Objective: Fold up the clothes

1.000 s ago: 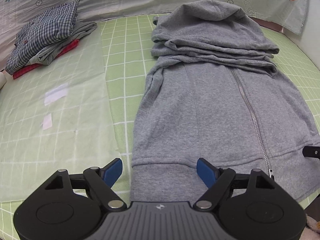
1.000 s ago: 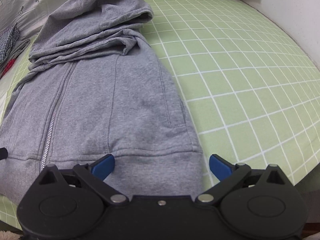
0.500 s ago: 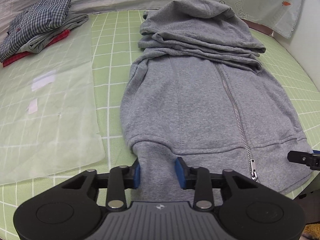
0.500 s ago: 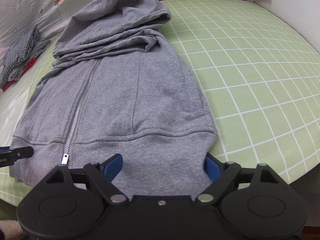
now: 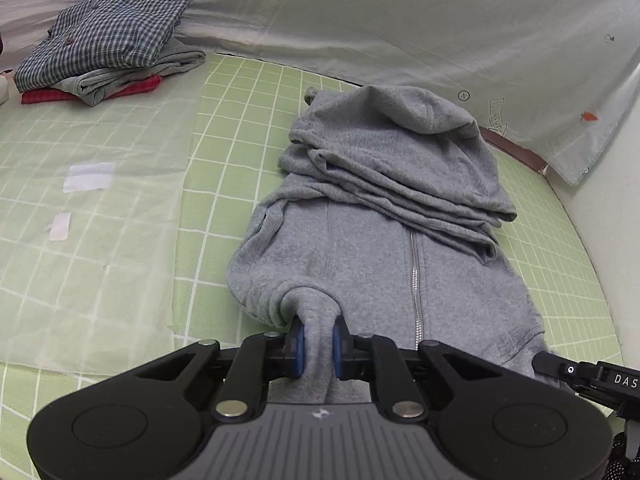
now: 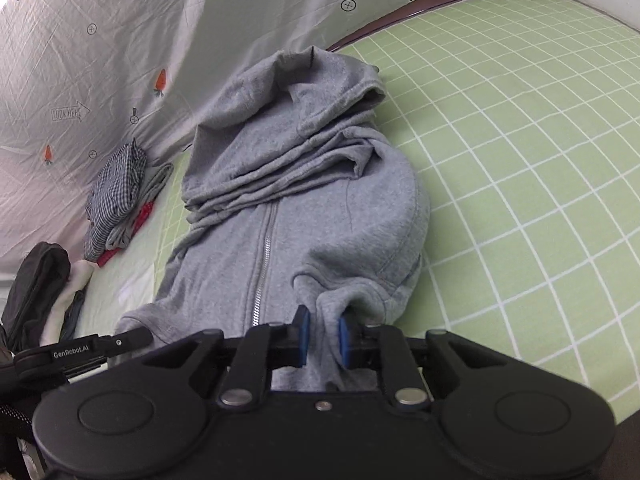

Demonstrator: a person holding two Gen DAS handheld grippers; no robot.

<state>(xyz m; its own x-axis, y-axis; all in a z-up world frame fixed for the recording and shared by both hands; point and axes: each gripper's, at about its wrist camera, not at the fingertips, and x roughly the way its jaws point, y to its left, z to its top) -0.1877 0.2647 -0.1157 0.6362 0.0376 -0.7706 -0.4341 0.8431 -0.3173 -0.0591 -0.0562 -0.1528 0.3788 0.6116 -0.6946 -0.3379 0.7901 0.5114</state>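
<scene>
A grey zip hoodie (image 5: 372, 256) lies front-up on the green checked bed, its hood and folded sleeves bunched at the far end. My left gripper (image 5: 318, 344) is shut on the hem at the hoodie's left bottom corner, and the cloth is lifted into a ridge between the blue pads. In the right wrist view the same hoodie (image 6: 320, 208) runs away from me, and my right gripper (image 6: 323, 338) is shut on the hem right of the zip. The hem itself is hidden under both grippers.
A stack of folded clothes (image 5: 108, 52) topped by a checked shirt sits at the far left, also visible as the folded pile (image 6: 116, 200). A translucent sheet (image 5: 80, 232) covers the bed's left part. A carrot-print cloth (image 5: 400, 28) hangs behind. Dark bags (image 6: 36, 284) lie at the left edge.
Both grippers closed on the hoodie's bottom hem and lifted it up and forward, so the lower body of the hoodie now bulges and the cameras look from higher.
</scene>
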